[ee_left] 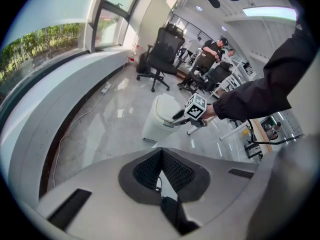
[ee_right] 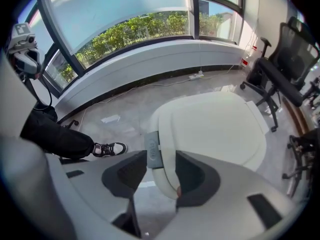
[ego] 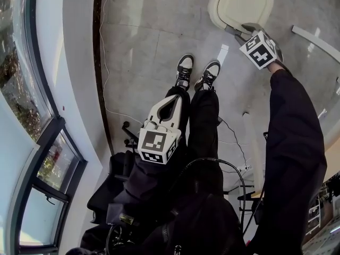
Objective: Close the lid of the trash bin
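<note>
The cream trash bin (ego: 241, 4) stands on the grey floor ahead of my shoes, its lid (ee_right: 215, 129) lying flat on top. A grey tab (ee_right: 153, 150) sits at the lid's front edge. My right gripper (ego: 240, 31) is open at that front rim, and in the right gripper view (ee_right: 156, 159) the tab and rim show between its jaws. My left gripper (ego: 174, 101) hangs low in front of my legs, well away from the bin, shut on nothing. The left gripper view (ee_left: 161, 154) shows the bin (ee_left: 162, 116) with the right gripper (ee_left: 186, 115) over it.
A curved window wall (ego: 48, 89) runs along the left, with a white cable (ego: 106, 89) on the floor beside it. Black office chairs (ee_left: 162, 54) and seated people (ee_left: 215, 49) are beyond the bin. Another black chair (ee_right: 282, 69) stands close to its right. A white desk leg (ego: 313, 36) is at the right.
</note>
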The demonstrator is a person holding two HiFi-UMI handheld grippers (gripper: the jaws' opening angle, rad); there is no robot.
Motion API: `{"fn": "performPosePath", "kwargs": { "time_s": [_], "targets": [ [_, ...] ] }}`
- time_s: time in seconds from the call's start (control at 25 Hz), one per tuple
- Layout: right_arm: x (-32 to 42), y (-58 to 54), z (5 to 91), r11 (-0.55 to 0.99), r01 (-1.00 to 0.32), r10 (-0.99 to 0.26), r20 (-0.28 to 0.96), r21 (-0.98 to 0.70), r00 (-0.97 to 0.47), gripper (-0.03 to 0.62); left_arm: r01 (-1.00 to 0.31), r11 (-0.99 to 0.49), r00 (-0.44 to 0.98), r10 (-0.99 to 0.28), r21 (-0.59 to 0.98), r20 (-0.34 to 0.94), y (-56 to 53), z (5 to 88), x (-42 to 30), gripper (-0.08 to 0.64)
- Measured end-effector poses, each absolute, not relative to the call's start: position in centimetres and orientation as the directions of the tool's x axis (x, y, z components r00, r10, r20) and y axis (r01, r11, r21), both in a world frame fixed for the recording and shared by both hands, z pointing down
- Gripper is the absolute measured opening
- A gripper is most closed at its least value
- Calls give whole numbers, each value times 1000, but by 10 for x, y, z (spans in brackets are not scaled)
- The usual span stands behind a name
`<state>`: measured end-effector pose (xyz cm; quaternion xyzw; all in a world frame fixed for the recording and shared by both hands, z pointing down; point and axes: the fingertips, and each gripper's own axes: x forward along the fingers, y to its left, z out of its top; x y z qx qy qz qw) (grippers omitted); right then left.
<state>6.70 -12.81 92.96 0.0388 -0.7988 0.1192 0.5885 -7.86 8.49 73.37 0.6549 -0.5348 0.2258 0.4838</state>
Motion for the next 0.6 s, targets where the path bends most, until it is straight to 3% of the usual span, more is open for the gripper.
{"fn": "performPosePath", "kwargs": {
  "time_s": [0.6],
  "targets": [
    [67,-131,935,951,-268,74,953,-156,-292,167,-917,40,331,-481,398,812,85,735,-77,2]
  ]
}}
